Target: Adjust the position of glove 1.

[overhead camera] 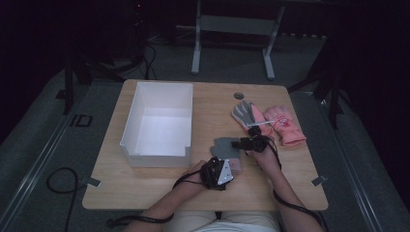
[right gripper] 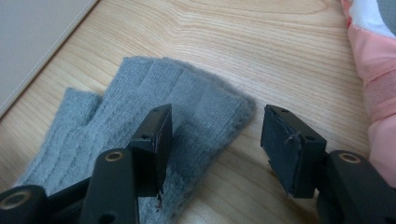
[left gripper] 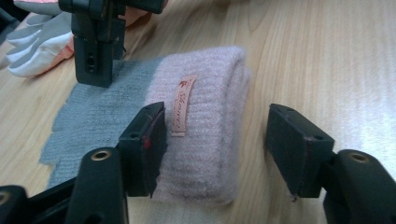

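lying flat on the wooden table (overhead camera: 145,186), a knitted glove (left gripper: 140,112) with grey fingers and a pink cuff sits just in front of the person, between the white bin (overhead camera: 159,123) and a pair of pink and grey ski gloves (overhead camera: 270,121) farther back on the right. the left gripper (left gripper: 217,140) reaches over the pink cuff end, where a small sewn label shows; one jaw rests against the top of the cuff and the other stands clear over bare wood beside the cuff's edge, so the jaws are parted and not yet clamped on anything. the right gripper (right gripper: 215,140) comes down at the grey finger end of the same glove; one jaw lies over the knit and the other stands off to the side above the table, again released with nothing pinched between the pads. in the high view the two hands sit close together over the glove, the left gripper (overhead camera: 217,174) nearer the table edge and the right gripper (overhead camera: 251,142) just beyond it. the bin stands well apart to the left.
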Demonstrator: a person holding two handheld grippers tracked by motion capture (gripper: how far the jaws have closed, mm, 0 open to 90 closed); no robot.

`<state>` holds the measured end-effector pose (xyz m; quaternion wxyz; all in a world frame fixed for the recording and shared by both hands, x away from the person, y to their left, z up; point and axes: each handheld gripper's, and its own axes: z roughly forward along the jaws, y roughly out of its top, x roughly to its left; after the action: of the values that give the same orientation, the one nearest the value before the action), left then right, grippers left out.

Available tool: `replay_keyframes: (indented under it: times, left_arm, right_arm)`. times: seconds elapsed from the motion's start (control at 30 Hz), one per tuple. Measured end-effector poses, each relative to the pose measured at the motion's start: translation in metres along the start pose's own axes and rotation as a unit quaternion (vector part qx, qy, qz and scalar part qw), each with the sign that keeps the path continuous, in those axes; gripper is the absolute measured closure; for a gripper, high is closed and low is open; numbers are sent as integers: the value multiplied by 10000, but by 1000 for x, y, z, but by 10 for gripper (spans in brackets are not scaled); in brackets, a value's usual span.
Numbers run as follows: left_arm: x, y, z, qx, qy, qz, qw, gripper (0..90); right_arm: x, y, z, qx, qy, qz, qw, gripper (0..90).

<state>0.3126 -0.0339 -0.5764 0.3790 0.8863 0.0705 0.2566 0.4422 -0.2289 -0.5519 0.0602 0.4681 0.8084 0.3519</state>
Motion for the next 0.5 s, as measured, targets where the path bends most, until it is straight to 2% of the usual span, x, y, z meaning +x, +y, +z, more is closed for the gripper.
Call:
replay_keyframes:
  times: [0.07, 0.17, 0.2, 0.23, 0.27, 0.3, 0.33, 0.37, 0.47, 0.5]
  left_arm:
    - [5, 0, -1, 5, 24, -112, 9999, 508]
    - [10, 0, -1, 26, -128, -249, 9996, 600]
    - [13, 1, -2, 45, -199, -355, 9992, 633]
    - [14, 1, -2, 38, -257, -434, 9987, 670]
    - [16, 0, -2, 38, -296, -426, 9986, 670]
    - [18, 0, -3, 23, -366, -499, 9981, 695]
    - [20, -1, -3, 13, -427, -562, 9975, 695]
    - [21, -1, -3, 13, -462, -578, 9973, 707]
    - [25, -1, -4, 23, -586, -741, 9955, 715]
    - [26, -1, -4, 10, -617, -796, 9949, 719]
  right_arm:
    - [2, 1, 1, 48, 89, 22, 9999, 466]
    - [5, 2, 3, 113, 285, 1, 9995, 480]
    - [6, 2, 4, 137, 324, 8, 9994, 496]
    - [8, 4, 7, 255, 615, 144, 9977, 542]
    - [8, 4, 7, 255, 615, 144, 9977, 542]
    - [10, 5, 9, 297, 784, 130, 9964, 575]
    - [10, 5, 9, 297, 784, 130, 9964, 575]
    - [9, 7, 10, 291, 935, 248, 9949, 663]
    - [9, 9, 10, 269, 1054, 363, 9934, 716]
    - [10, 10, 11, 290, 1030, 331, 9937, 730]
